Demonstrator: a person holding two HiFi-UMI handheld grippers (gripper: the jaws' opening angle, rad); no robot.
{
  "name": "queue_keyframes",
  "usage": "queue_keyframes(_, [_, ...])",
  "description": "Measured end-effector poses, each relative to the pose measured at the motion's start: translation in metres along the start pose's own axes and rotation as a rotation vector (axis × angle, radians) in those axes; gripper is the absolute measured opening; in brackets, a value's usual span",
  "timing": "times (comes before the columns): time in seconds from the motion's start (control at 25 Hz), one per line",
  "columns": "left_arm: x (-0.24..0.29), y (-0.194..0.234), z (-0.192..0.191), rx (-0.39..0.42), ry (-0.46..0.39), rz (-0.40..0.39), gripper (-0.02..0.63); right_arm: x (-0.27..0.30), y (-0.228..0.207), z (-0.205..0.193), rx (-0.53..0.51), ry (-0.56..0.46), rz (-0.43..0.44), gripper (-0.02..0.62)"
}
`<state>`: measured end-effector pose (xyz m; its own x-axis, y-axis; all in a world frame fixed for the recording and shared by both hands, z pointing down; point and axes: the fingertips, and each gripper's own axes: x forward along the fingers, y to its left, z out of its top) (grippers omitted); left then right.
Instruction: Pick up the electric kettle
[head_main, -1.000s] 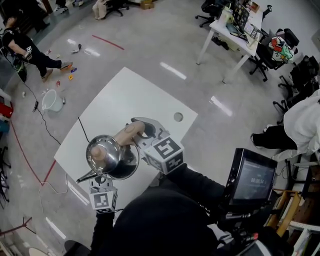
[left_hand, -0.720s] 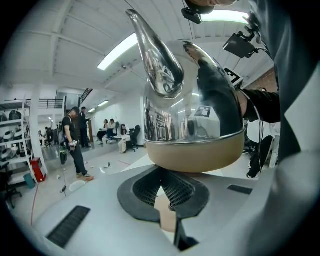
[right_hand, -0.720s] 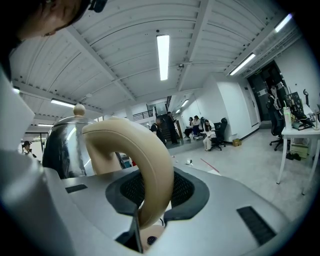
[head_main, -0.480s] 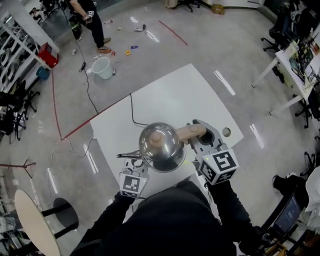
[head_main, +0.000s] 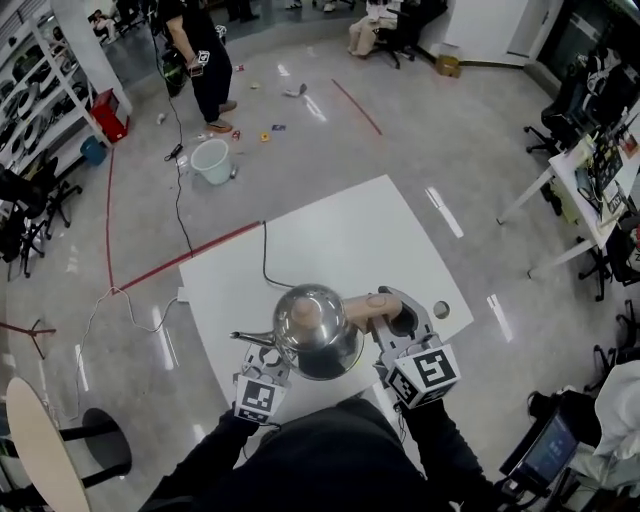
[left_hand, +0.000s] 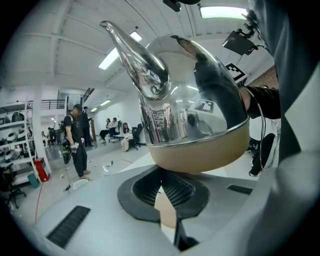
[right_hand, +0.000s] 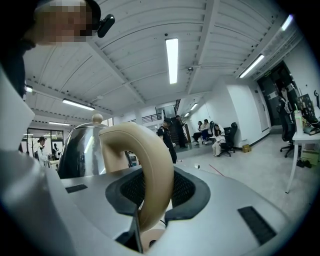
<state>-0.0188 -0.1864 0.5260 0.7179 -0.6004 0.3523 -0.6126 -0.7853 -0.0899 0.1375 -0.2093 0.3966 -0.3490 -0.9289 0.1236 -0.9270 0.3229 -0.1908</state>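
A polished steel electric kettle (head_main: 315, 320) with a beige handle (head_main: 372, 305) and a thin spout (head_main: 250, 338) hangs over the near part of the white table (head_main: 340, 240). My right gripper (head_main: 395, 318) is shut on the handle; in the right gripper view the beige loop (right_hand: 155, 170) sits clamped between the dark pads (right_hand: 192, 192), with the kettle's body (right_hand: 80, 150) behind it. My left gripper (head_main: 262, 355) is shut and holds nothing. It sits just below the spout side, and in the left gripper view (left_hand: 165, 200) the kettle's beige base (left_hand: 200, 150) looms right above the jaws.
A black cable (head_main: 265, 255) runs across the table, which has a round hole (head_main: 441, 310) near its right edge. A person (head_main: 200, 50) stands on the floor beyond, beside a white bucket (head_main: 212, 160). Desks and chairs (head_main: 590, 150) stand at the right, and a round table (head_main: 40, 450) at the lower left.
The head view has swung round, so the room behind looks different. Both grippers and the kettle have shifted a little together over the table, with the hold unchanged.
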Motion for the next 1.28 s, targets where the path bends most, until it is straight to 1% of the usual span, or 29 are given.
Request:
queue_keyframes(0.16, [0.006, -0.001, -0.003, -0.010, 0.003, 0.001, 0.017, 0.000, -0.001, -0.001, -0.016, 0.001, 0.015, 0.089])
queue_keyframes(0.24, [0.010, 0.000, -0.001, -0.010, 0.000, -0.002, 0.017, 0.000, -0.003, 0.002, -0.033, -0.015, 0.016, 0.089])
queue_keyframes(0.36, [0.011, -0.001, -0.002, -0.002, 0.012, -0.005, 0.017, 0.000, -0.001, 0.012, -0.030, -0.016, 0.015, 0.087])
queue_keyframes(0.52, [0.015, -0.004, -0.007, -0.011, 0.021, 0.002, 0.017, -0.002, -0.004, 0.002, -0.050, -0.032, 0.042, 0.087])
queue_keyframes(0.68, [0.019, -0.009, -0.006, -0.015, 0.024, 0.004, 0.017, -0.006, -0.006, 0.006, -0.045, -0.042, 0.056, 0.087])
queue_keyframes(0.92, [0.017, 0.000, -0.009, -0.016, 0.033, 0.005, 0.017, 0.003, 0.003, 0.009, -0.058, -0.052, 0.080, 0.087])
queue_keyframes(1.28, [0.019, -0.004, -0.010, -0.010, 0.020, 0.013, 0.017, 0.000, 0.002, 0.010, -0.035, -0.060, 0.085, 0.087])
